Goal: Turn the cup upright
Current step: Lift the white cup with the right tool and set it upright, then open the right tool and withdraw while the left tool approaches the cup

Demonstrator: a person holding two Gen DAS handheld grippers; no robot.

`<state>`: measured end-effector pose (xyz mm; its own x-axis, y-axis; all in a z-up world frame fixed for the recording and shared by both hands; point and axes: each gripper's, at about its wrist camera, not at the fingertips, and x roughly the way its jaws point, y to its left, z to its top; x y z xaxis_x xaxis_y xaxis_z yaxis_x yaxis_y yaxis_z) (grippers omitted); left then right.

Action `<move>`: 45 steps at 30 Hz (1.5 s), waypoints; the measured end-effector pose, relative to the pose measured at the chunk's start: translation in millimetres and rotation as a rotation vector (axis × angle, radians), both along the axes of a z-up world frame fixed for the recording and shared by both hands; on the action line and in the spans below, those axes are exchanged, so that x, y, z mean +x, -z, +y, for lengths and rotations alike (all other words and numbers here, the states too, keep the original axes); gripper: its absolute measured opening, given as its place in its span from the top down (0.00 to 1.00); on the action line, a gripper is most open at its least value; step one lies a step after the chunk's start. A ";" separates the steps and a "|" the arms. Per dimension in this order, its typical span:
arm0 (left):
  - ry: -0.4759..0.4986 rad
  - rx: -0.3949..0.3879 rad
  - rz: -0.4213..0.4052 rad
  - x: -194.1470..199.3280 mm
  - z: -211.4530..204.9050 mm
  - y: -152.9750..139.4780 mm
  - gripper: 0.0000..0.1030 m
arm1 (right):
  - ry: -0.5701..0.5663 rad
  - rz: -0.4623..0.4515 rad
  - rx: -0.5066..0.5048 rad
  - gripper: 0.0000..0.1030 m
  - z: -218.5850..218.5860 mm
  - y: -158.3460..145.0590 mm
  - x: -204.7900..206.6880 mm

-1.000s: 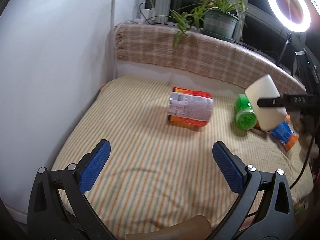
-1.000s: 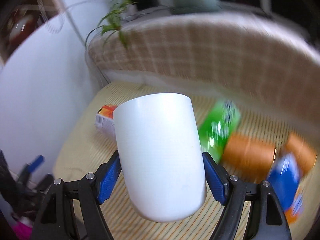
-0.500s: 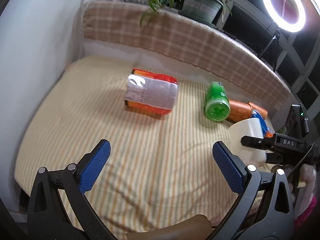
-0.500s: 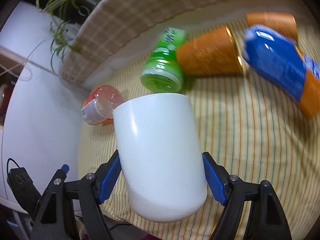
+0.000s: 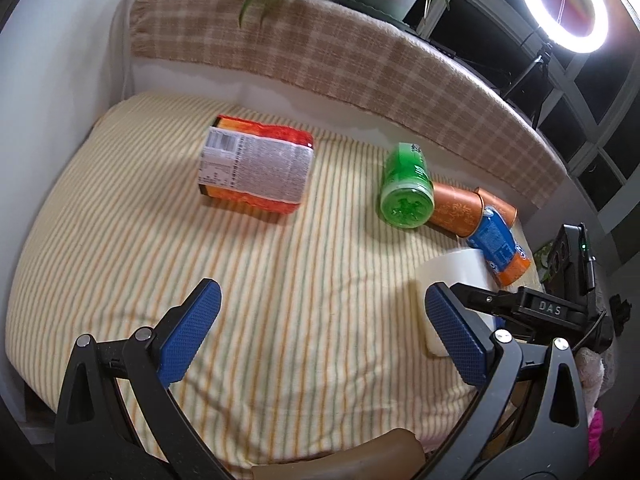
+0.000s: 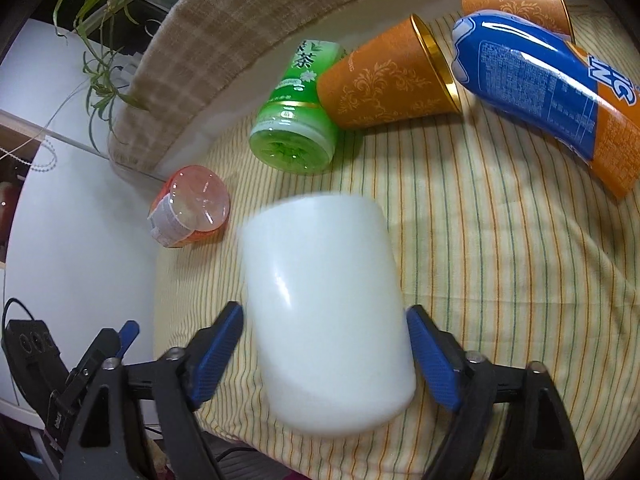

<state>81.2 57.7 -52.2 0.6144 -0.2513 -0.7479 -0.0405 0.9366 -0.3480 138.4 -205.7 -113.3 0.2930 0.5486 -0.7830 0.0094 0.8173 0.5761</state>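
The white cup [image 6: 324,256] stands on the striped cloth [image 6: 500,220] between the blue pads of my right gripper [image 6: 324,344]. The jaws have spread: small gaps show on both sides of the cup. In the left wrist view the cup [image 5: 452,280] stands at the right, rim up, partly hidden behind my left gripper's right finger [image 5: 456,336], with the right gripper's black body [image 5: 548,312] beside it. My left gripper [image 5: 320,332] is open and empty above the cloth's front middle.
A green bottle [image 5: 406,192], two orange paper cups [image 5: 456,210], a blue-orange packet [image 5: 500,246] and a labelled orange jar [image 5: 256,170] lie on the cloth. A plaid backrest [image 5: 360,60], plants and a ring light [image 5: 562,0] stand behind. A wall is at left.
The right gripper swung the cup down from mid-air onto the cloth at the right and opened its jaws off it. The left gripper stayed open, its view shifting.
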 end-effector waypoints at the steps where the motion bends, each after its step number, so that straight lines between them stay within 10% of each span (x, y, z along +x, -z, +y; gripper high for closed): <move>1: 0.005 -0.005 0.005 1.2 -1.4 0.0 0.00 | -0.008 -0.008 0.001 0.10 -0.4 -1.7 -0.3; 16: 0.101 -0.133 0.090 24.4 -45.8 4.1 0.00 | -0.039 -0.358 -0.302 0.09 -40.9 -77.1 -72.7; 45: 0.123 -0.216 0.303 77.0 -99.0 53.2 0.05 | 0.130 -0.311 -0.305 0.09 -106.4 -61.6 -115.0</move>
<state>158.2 -41.3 -105.5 0.3288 -0.4812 -0.8126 -0.0640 0.8472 -0.5275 23.4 -312.1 -51.7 0.5909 0.2495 -0.7672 -0.0121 0.9536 0.3007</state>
